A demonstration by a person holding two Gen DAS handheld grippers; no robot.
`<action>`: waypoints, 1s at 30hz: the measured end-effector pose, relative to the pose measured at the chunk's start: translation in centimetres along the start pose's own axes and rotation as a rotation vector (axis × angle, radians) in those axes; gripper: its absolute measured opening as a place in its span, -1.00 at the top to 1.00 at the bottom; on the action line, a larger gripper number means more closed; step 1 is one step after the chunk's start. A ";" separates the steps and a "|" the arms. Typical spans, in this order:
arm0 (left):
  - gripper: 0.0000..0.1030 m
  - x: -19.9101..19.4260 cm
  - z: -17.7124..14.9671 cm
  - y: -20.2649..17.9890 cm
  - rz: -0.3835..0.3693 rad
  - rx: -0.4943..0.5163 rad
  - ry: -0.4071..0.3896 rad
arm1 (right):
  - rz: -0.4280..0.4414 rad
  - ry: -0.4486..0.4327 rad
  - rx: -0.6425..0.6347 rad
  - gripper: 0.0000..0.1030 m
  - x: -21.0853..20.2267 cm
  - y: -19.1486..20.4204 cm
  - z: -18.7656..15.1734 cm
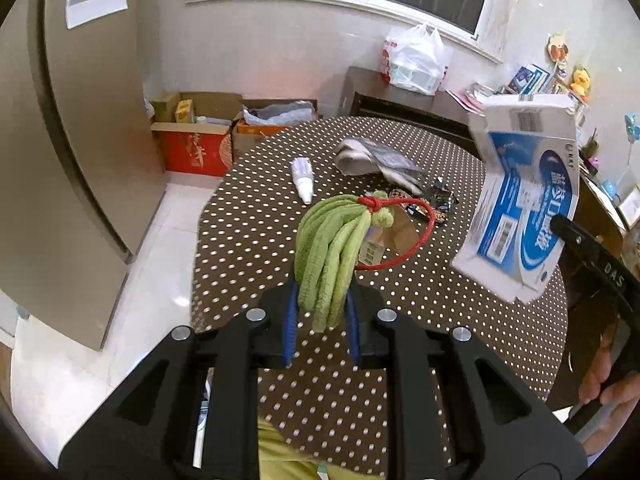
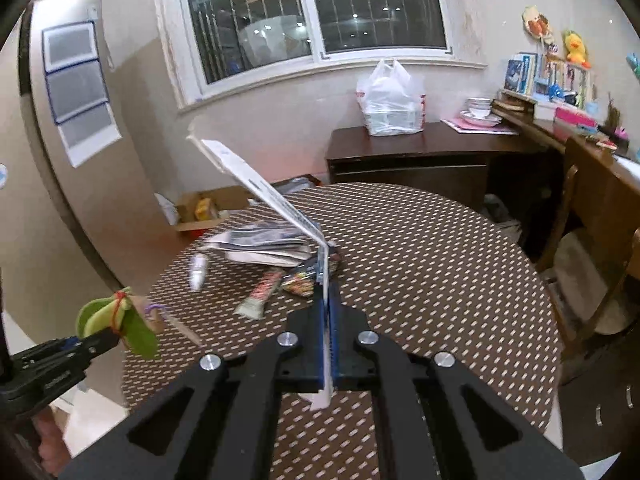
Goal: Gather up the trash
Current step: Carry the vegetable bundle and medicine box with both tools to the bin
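1. Green cloth bundle [image 1: 330, 258], tied with a red cord [image 1: 404, 236], is sitting clamped between the blue pads [image 1: 290, 320] of the left gripper [image 1: 320, 322] in the left wrist view, hanging above the near part of the polka-dot table [image 1: 400, 380].
2. Far on that table, a white tube [image 1: 303, 178], a grey crumpled wrapper [image 1: 376, 158] and dark snack wrappers [image 1: 436, 204] are lying near one another.
3. At the right, a flattened blue-and-white box [image 1: 520, 204] is being held in the air by the right gripper, only one dark finger [image 1: 588, 248] of which is showing; a hand [image 1: 608, 384] is gripping the handle below it.
4. Cardboard boxes [image 1: 200, 136] are standing on the floor at the far left, past the table.
5. Seen from the right wrist, the right gripper [image 2: 327, 344] is clenching the same box [image 2: 280, 208] edge-on, its pads pressed tight against the thin card, which is rising to the far left.
6. Beyond it the tube [image 2: 199, 272], the wrapper [image 2: 260, 246] and snack wrappers [image 2: 276, 286] are resting on the table [image 2: 440, 280].
7. At the near left edge, the left gripper [image 2: 96, 344] is holding the green bundle [image 2: 116, 322].
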State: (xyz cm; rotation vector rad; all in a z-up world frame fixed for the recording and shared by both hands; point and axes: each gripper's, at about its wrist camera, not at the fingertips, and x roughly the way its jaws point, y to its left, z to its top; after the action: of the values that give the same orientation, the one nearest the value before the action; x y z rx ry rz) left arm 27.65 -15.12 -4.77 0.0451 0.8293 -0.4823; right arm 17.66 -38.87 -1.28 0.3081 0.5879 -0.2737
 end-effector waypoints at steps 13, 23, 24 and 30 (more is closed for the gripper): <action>0.61 -5.4 -2.1 4.2 0.073 -0.061 -0.063 | 0.185 0.019 -0.042 0.95 -2.1 7.5 -1.9; 0.61 -5.7 -2.8 5.9 0.070 -0.088 -0.042 | 0.193 0.026 -0.039 0.95 -1.9 9.6 -2.1; 0.61 -5.6 -2.8 6.0 0.061 -0.090 -0.038 | 0.189 0.023 -0.041 0.95 -2.0 9.7 -2.1; 0.61 -4.9 -2.4 6.0 0.017 -0.069 -0.025 | 0.170 0.013 -0.040 0.95 -2.3 9.8 -2.0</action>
State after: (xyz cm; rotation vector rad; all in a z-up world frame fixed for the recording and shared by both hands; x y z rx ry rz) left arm 25.73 -7.30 -3.83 -0.0176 0.8200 -0.4366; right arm 18.11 -28.76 0.44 0.3200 0.5758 -0.0960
